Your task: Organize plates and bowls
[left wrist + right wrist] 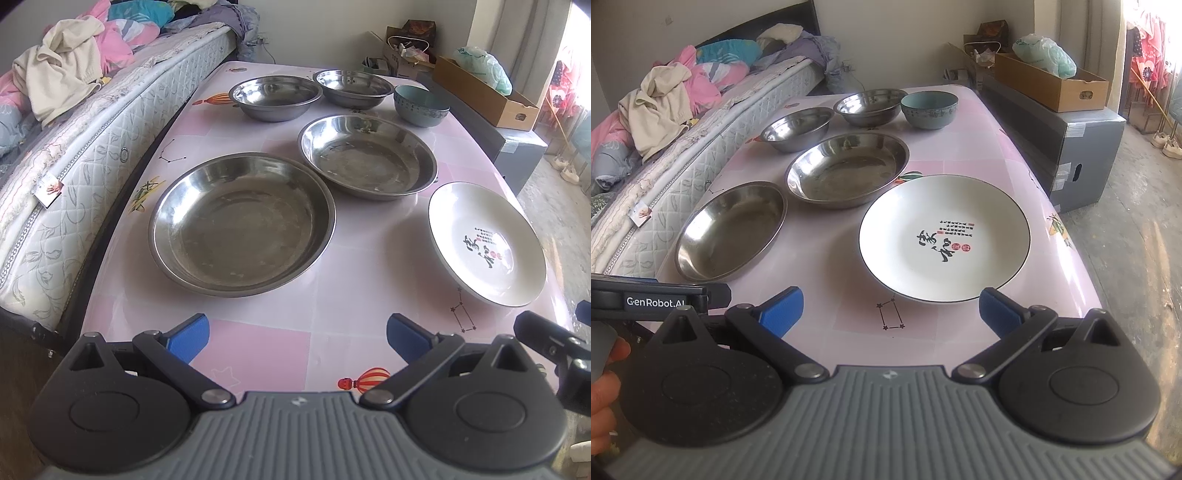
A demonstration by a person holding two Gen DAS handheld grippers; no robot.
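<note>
Plates lie just ahead of both grippers' wide-spread, empty fingers.

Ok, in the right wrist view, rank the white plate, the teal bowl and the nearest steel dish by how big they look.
1. White plate, largest.
2. Nearest steel dish, though it sits closer and is foreshortened, so its gap to the plate is unsure.
3. Teal bowl, smallest, but farthest away.

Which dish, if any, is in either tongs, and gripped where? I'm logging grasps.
None. The left tongs and right tongs are open over the table, short of every dish.
</note>
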